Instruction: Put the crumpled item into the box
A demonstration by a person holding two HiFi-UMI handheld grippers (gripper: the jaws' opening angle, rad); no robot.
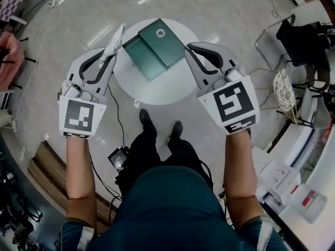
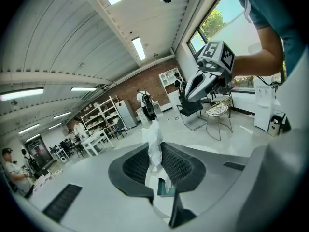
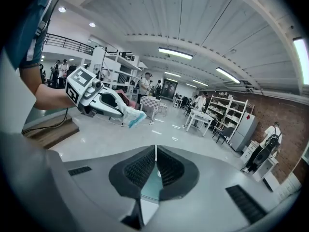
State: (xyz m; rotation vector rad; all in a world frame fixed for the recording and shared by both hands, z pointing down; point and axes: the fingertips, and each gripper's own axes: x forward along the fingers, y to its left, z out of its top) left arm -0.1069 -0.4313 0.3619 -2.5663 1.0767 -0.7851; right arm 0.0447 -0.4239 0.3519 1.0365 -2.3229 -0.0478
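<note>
**Q:** What is the condition of the left gripper point(image 2: 155, 154)?

**A:** Its jaws are clamped on the crumpled item point(image 2: 153, 138), a white wad that stands up between the ribbed pads and extends past the tips.

**Q:** Where is the crumpled item relative to the box point(image 1: 142, 61)?

**A:** It is outside the box, at the left edge of the round white table point(image 1: 157, 92) and just beside the box's left corner. The green box sits on the table top.

**Q:** What is the condition of the right gripper point(image 3: 155, 164)?

**A:** Its jaws are nearly together and pinch a thin edge of the lid point(image 1: 163, 40). The lid is the darker green panel with a ring mark. In the head view, the tips meet the lid at its right side.

**Q:** How are the two grippers positioned?

**A:** They are on opposite sides of the box and angled inward.
</note>
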